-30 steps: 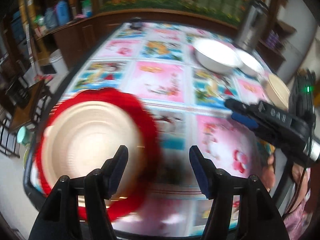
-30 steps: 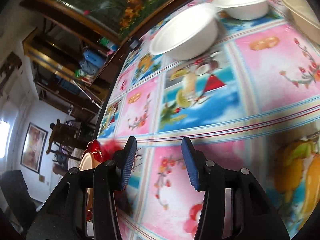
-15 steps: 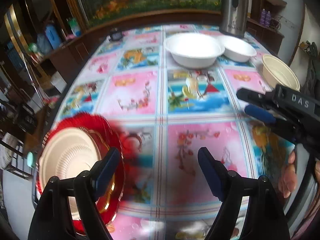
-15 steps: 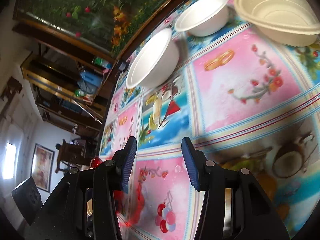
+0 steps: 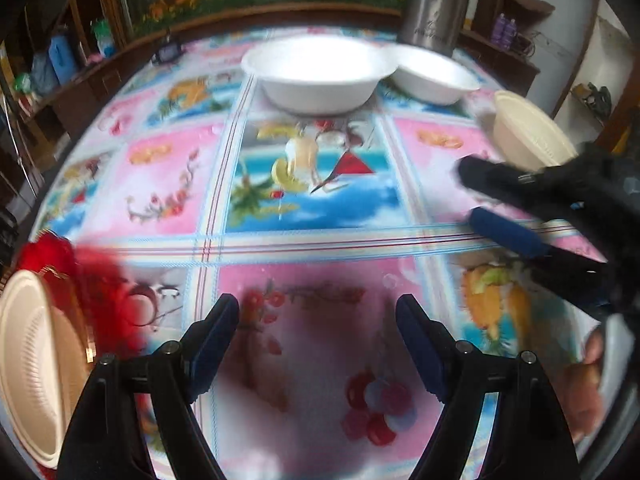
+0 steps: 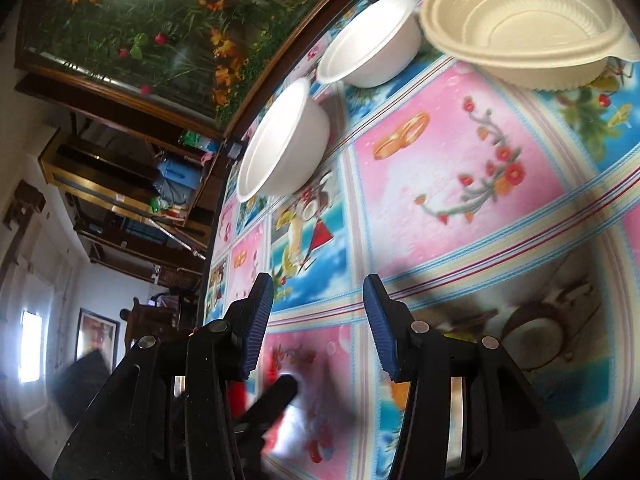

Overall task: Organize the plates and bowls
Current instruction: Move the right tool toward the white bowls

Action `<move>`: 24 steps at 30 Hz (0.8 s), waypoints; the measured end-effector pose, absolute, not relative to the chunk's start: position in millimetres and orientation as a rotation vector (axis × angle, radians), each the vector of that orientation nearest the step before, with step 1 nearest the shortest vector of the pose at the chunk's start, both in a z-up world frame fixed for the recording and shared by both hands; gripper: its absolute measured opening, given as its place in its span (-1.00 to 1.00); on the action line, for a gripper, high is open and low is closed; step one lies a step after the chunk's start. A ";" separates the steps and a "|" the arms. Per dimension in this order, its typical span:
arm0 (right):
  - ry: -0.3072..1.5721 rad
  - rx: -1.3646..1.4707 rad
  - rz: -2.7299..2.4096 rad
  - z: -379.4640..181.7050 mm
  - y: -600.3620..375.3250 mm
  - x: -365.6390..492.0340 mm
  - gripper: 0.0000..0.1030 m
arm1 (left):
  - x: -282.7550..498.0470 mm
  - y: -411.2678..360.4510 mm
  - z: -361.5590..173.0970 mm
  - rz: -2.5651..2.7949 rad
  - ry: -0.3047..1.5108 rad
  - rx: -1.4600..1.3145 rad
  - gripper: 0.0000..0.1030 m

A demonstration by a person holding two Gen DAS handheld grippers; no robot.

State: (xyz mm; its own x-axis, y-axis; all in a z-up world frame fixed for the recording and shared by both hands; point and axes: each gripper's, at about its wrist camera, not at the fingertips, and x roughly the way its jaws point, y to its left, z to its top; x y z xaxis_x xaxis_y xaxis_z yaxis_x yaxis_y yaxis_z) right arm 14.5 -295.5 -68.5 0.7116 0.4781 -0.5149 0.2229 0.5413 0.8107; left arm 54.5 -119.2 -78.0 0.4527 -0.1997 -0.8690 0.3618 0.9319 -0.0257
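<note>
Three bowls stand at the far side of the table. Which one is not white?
The cream bowl, nearest the right gripper. It has ribbed walls and a small tab; the large white bowl and small white bowl are smooth.

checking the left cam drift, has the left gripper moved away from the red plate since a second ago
Yes. The left gripper has swung right: the red plate was under its left finger and now sits at the frame's left edge, while the big white bowl looms closer.

Two white bowls (image 5: 318, 76) (image 5: 430, 76) sit far ahead of the left hand-held gripper (image 5: 318, 346); two cream ribbed bowls (image 5: 528, 134) (image 5: 30, 364) flank it, right and left; one red plate (image 5: 100, 284) lies under the left one; one steel flask (image 5: 434, 0) stands beyond.
</note>
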 end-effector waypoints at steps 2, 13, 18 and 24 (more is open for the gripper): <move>0.802 1.026 0.167 -70.7 -300.2 16.4 -0.08 | 63.7 -113.6 -81.5 -0.326 1.060 0.145 0.57; 0.790 0.958 0.163 -31.4 -325.2 94.3 -0.09 | 179.3 -92.4 -36.5 -0.119 0.976 -0.197 0.57; 0.799 0.983 0.123 -22.5 -332.0 134.1 -0.08 | 216.8 -86.7 -29.8 -0.029 0.955 -0.284 0.57; 0.857 0.950 0.067 -24.9 -325.6 161.6 -0.09 | 236.6 -81.4 -46.4 0.003 0.991 -0.367 0.57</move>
State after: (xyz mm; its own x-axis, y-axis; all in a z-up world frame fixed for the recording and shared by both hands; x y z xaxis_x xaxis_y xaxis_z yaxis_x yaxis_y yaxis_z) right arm 161.6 -325.6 -24.9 0.6784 0.4048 -0.6131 0.3041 0.6050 0.7359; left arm 236.6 -81.4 -46.4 0.5533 -0.1635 -0.8168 -0.1676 0.9386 -0.3014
